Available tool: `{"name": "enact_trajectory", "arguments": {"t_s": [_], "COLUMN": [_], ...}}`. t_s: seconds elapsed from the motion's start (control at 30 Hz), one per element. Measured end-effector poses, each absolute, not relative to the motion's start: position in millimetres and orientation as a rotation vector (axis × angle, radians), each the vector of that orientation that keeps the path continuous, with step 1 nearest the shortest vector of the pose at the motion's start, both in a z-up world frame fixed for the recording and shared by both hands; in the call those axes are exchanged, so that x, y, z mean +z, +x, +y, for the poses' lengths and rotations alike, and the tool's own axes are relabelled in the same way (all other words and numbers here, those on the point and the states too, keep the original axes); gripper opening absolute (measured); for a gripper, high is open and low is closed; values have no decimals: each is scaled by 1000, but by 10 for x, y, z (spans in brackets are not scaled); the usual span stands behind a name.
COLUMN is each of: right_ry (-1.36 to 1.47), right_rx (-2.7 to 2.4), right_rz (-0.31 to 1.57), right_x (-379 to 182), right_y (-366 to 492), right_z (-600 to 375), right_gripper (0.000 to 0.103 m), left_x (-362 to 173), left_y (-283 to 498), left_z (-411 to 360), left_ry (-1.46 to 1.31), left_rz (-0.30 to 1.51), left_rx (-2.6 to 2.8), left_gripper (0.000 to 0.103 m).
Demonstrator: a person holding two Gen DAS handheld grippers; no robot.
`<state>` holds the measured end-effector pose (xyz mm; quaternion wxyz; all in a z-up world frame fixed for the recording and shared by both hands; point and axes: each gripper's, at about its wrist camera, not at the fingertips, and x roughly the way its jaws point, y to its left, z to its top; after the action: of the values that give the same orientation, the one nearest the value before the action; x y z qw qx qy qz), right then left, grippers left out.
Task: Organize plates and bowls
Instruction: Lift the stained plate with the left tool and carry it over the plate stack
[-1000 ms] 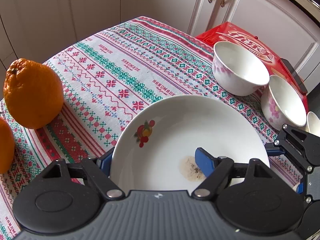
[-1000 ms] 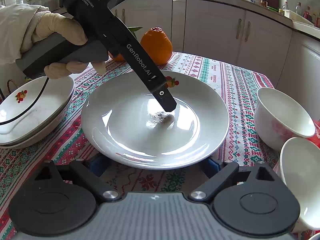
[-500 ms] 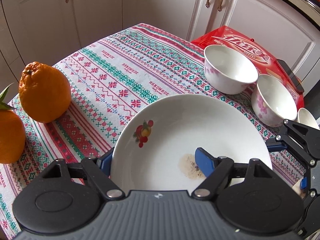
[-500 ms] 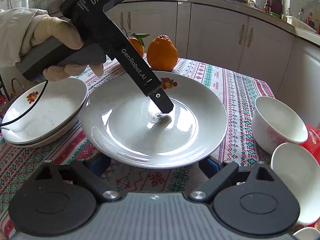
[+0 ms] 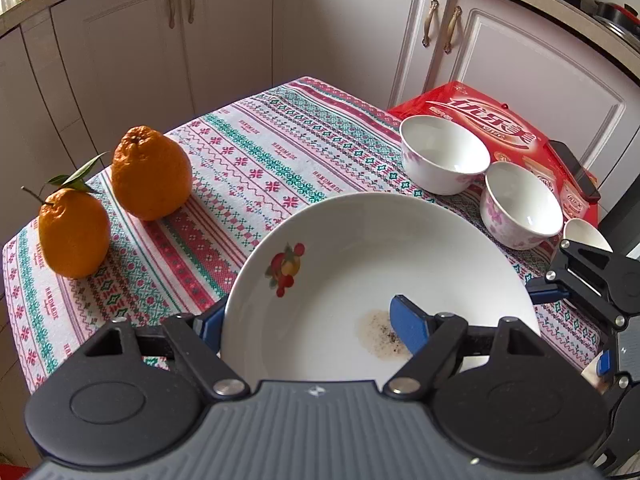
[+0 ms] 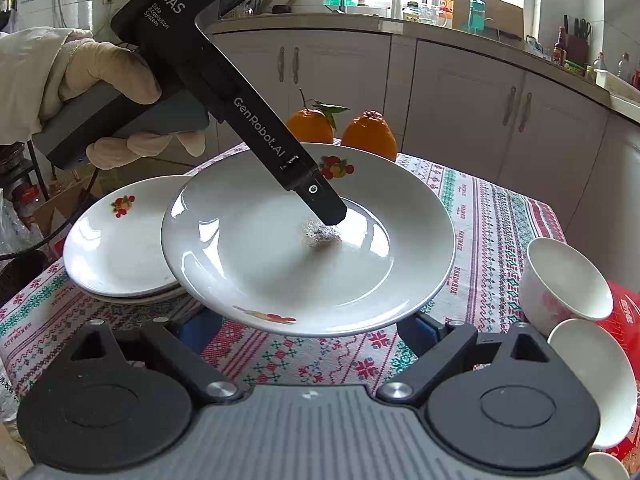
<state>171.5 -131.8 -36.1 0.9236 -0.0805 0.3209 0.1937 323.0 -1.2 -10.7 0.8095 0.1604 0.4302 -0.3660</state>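
My left gripper (image 5: 308, 322) is shut on the rim of a white plate (image 5: 360, 264) with a fruit print and a brown stain, held above the table; the plate also shows in the right wrist view (image 6: 260, 264), with one finger (image 6: 324, 204) on top of it. A stack of similar plates (image 6: 108, 252) lies to its left, partly under it. My right gripper (image 6: 308, 330) is open and empty, its fingers below the near rim of the lifted plate. Two white floral bowls (image 5: 442, 152) (image 5: 520, 204) stand on the right.
Two oranges (image 5: 150, 174) (image 5: 72, 232) sit on the patterned tablecloth (image 5: 256, 164) at the far left. A red package (image 5: 500, 128) with a phone (image 5: 574, 168) on it lies behind the bowls. White cabinets surround the table.
The left gripper has lifted the plate up off the table and carried it toward the plate stack. The right gripper stayed open beneath the near rim.
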Motion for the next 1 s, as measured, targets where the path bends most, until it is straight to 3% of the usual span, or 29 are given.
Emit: {"name": "enact_trajectory", "arguments": {"t_s": [0.43,1.0], "right_ry": [-223,-295], "right_rx": [507,582], "right_rz": [638,676], "right_x": [-217,-278], "right_y": [1527,1417], "right_z": [-894,-451], "right_gripper": [96,96], "left_x": [20,-201], "left_y": [2876,2678], "left_z": [613,1169], "left_ry": [269,175], "left_rz": [895,929], "left_rx": [-686,-633], "left_gripper": [81,81]}}
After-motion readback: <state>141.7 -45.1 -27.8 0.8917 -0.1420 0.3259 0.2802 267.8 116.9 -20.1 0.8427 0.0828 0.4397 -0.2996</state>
